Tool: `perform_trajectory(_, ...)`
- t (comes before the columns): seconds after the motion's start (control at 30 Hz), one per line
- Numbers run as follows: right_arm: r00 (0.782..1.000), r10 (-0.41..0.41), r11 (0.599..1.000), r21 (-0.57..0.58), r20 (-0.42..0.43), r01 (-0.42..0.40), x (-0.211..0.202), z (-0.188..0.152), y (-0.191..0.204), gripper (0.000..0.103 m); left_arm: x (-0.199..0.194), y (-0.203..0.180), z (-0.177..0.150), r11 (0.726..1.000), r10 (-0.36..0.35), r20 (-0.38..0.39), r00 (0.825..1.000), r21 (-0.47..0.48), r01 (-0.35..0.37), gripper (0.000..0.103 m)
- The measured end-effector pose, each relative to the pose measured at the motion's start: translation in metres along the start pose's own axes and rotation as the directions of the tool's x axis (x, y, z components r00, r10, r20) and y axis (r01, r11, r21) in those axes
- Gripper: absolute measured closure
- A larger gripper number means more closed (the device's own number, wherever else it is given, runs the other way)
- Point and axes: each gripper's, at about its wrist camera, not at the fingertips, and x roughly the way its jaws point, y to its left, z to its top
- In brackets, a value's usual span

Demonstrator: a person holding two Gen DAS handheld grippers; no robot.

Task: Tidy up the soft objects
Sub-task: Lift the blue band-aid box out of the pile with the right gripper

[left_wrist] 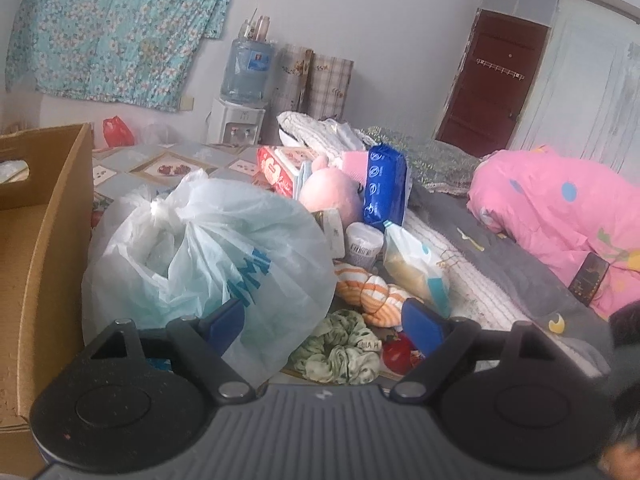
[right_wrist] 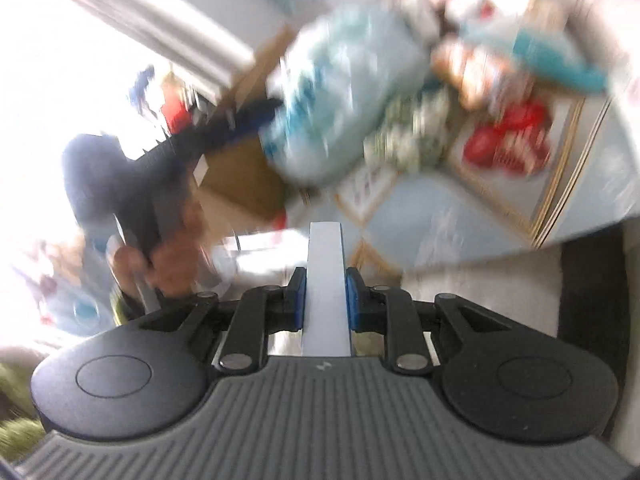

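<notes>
My left gripper [left_wrist: 326,322] is open, its blue fingers on either side of a tied white plastic bag [left_wrist: 208,256] and a green scrunchie [left_wrist: 340,350]. An orange-striped cloth [left_wrist: 370,290], a pink plush [left_wrist: 332,194] and a blue packet [left_wrist: 384,186] lie beyond on the bed. My right gripper [right_wrist: 325,298] is shut on a flat white box [right_wrist: 325,280] standing upright between its pads. The right wrist view is badly blurred; it shows the same plastic bag [right_wrist: 344,92], the scrunchie [right_wrist: 412,132] and the left gripper held in a hand [right_wrist: 168,184].
An open cardboard box [left_wrist: 44,248] stands at the left. A pink quilt [left_wrist: 560,216] and a phone [left_wrist: 590,282] lie at the right. A red-and-white tissue box [left_wrist: 280,166], a small tub [left_wrist: 362,244] and a pouch [left_wrist: 416,268] sit among the pile. A water dispenser [left_wrist: 240,92] stands by the wall.
</notes>
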Motion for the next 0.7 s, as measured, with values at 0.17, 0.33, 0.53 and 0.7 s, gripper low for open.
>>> perform_trajectory(0.17,0.977,-0.022,0.999,0.05,0.212,0.012,-0.023,0.028,-0.014,0.084,-0.004,0.002,0.004,0.999,-0.016,0.005,1.0,-0.032,0.016,0.016)
perform_trajectory(0.33,0.905,-0.03,0.985,0.168,0.424,-0.047,-0.016,0.058,-0.049,0.084,0.004,-0.006,0.004,0.999,-0.039,-0.018,0.999,-0.023,0.039,0.017)
perform_trajectory(0.53,0.875,-0.019,0.926,0.338,0.484,-0.167,0.03,0.06,-0.092,0.084,0.036,-0.026,0.0,0.996,-0.085,-0.096,0.992,0.011,0.086,0.027)
perform_trajectory(0.7,0.871,-0.005,0.893,0.394,0.492,-0.217,0.045,0.053,-0.107,0.084,0.065,-0.029,-0.007,0.992,-0.129,-0.204,0.97,-0.029,0.126,0.034)
